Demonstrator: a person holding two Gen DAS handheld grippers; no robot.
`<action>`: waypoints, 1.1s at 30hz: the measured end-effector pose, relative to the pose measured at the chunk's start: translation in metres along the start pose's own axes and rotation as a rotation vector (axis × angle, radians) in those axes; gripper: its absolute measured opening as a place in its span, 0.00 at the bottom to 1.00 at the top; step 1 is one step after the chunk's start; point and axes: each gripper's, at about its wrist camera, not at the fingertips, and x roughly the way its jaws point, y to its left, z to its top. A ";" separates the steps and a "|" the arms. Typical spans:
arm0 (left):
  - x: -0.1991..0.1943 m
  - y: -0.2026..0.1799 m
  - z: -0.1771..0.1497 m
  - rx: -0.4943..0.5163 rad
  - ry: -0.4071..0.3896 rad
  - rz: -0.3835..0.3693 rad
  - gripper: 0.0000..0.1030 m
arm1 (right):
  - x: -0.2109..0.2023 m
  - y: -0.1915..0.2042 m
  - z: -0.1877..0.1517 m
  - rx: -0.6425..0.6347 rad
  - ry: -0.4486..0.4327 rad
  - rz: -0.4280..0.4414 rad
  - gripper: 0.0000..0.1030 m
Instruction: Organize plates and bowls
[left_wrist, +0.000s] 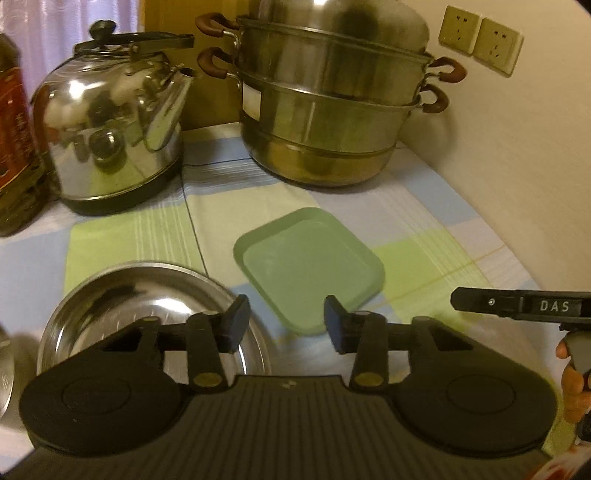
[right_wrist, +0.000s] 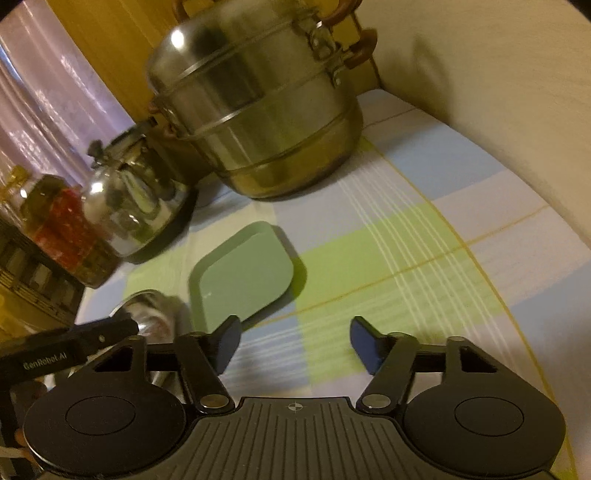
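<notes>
A pale green square plate (left_wrist: 310, 269) lies flat on the checked tablecloth, in the middle of the left wrist view. A shiny steel bowl (left_wrist: 147, 306) sits just to its left. My left gripper (left_wrist: 287, 321) hangs above the gap between them, its left finger over the bowl's rim and its right finger over the plate's near corner. It is open, with nothing between the jaws. In the right wrist view the green plate (right_wrist: 243, 273) and steel bowl (right_wrist: 155, 317) lie ahead to the left. My right gripper (right_wrist: 295, 341) is open over bare cloth, holding nothing.
A steel kettle (left_wrist: 110, 129) and a tall stacked steamer pot (left_wrist: 332, 110) stand at the back. An oil bottle (left_wrist: 14, 147) is at the far left. A wall with sockets (left_wrist: 480, 40) runs along the right. A hand (left_wrist: 570, 376) shows at the right edge.
</notes>
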 end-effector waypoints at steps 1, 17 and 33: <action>0.006 0.002 0.003 0.003 0.004 -0.002 0.36 | 0.008 -0.001 0.003 0.002 0.006 0.001 0.55; 0.071 0.022 0.026 -0.014 0.072 -0.031 0.35 | 0.094 -0.005 0.026 0.085 0.070 0.021 0.23; 0.108 0.028 0.036 -0.050 0.135 -0.060 0.25 | 0.099 -0.035 0.044 0.126 0.024 -0.025 0.05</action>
